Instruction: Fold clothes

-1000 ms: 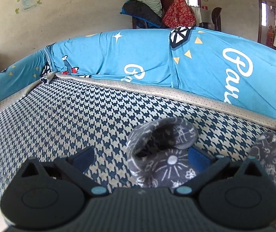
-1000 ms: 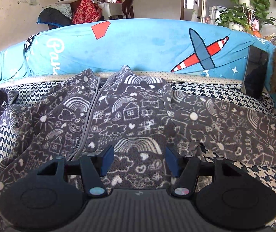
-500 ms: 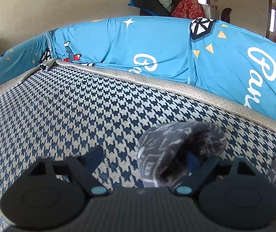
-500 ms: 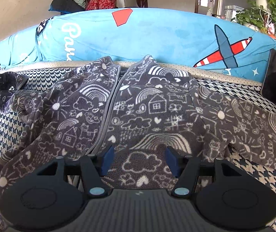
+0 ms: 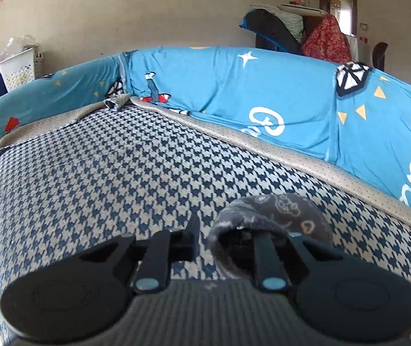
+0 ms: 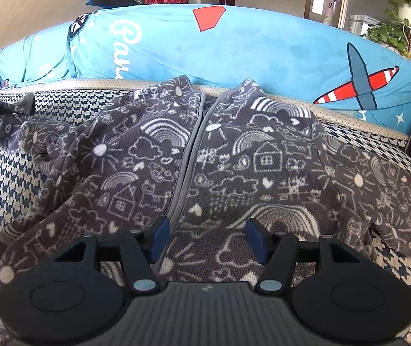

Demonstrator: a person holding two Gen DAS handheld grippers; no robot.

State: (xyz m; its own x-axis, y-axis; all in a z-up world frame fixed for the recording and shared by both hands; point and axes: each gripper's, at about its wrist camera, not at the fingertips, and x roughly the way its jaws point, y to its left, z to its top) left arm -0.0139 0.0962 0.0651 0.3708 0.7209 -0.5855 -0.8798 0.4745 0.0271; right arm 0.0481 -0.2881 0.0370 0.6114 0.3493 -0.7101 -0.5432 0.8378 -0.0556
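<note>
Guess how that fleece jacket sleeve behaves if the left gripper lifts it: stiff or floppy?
Probably floppy: the jacket lies rumpled and draped over the sofa seat. The sleeve cuff curls limply around one gripper finger. Plush pile suggests decent grip, little slipping.

Jackets: one (image 6: pixel 234 167), under the right fingers
Sleeves: two; one cuff (image 5: pixel 274 216) round the left gripper's right finger, the other (image 6: pixel 384 190) right of the right fingers
Zips: one (image 6: pixel 188 161), ahead of the right gripper's left finger
Grippers: two, left (image 5: pixel 222 239), right (image 6: pixel 208 236)
Sofas: one (image 5: pixel 119 178)
</note>
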